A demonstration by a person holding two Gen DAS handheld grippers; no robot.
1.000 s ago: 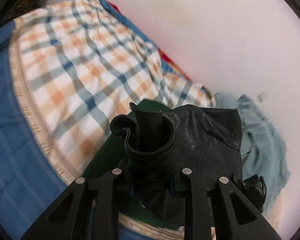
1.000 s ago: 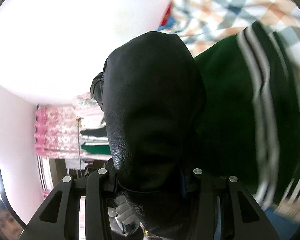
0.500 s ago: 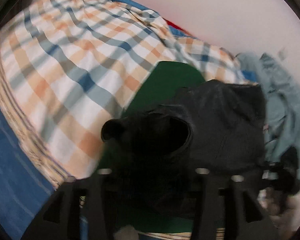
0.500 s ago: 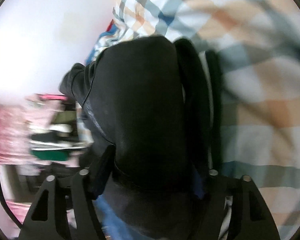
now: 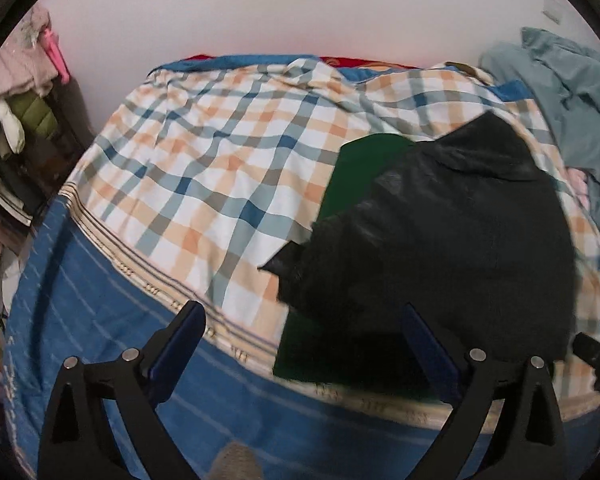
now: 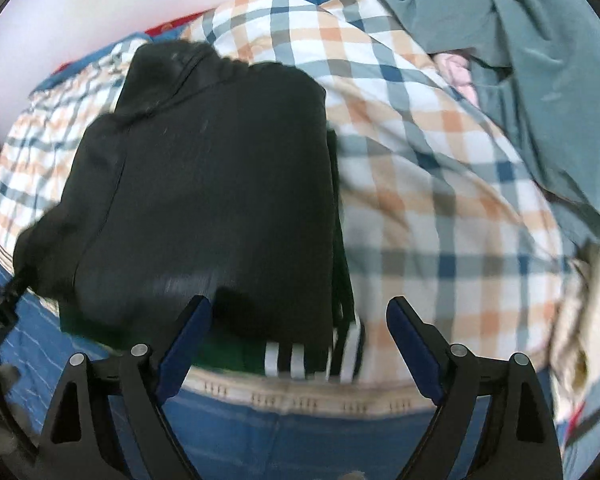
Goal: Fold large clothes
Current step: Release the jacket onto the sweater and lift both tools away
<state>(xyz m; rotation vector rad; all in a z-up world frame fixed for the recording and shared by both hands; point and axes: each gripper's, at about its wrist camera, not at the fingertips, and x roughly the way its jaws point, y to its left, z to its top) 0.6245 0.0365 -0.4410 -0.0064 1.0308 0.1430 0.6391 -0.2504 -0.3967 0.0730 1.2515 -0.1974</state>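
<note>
Black jacket [image 5: 452,240]: lying folded on the bed, on top of the green garment, near the bed's front edge; in the right wrist view [image 6: 204,184] its collar end is pointing toward the wall
Green garment [image 5: 360,168]: lying flat under the black jacket, showing past the jacket's far and left sides; its white-striped edge [image 6: 296,356] is peeking out at the jacket's near right corner
Left gripper [image 5: 304,344]: hovering in front of the black jacket, fingers [image 5: 180,340] spread wide apart and pinching nothing
Right gripper [image 6: 300,332]: hanging over the near edge of the black jacket, fingers [image 6: 412,340] spread wide and gripping nothing, the striped edge lying between them
Checked sheet [image 5: 204,176]: covering the bed under the black jacket, stretching left of it and toward the wall
Blue bedding [image 5: 100,320]: running along the bed's front edge, nearer than the black jacket
Teal garment [image 6: 532,60]: lying crumpled to the right of the black jacket, apart from it
Clothes pile [image 5: 16,92]: stacked far to the left of the black jacket, beyond the bed
</note>
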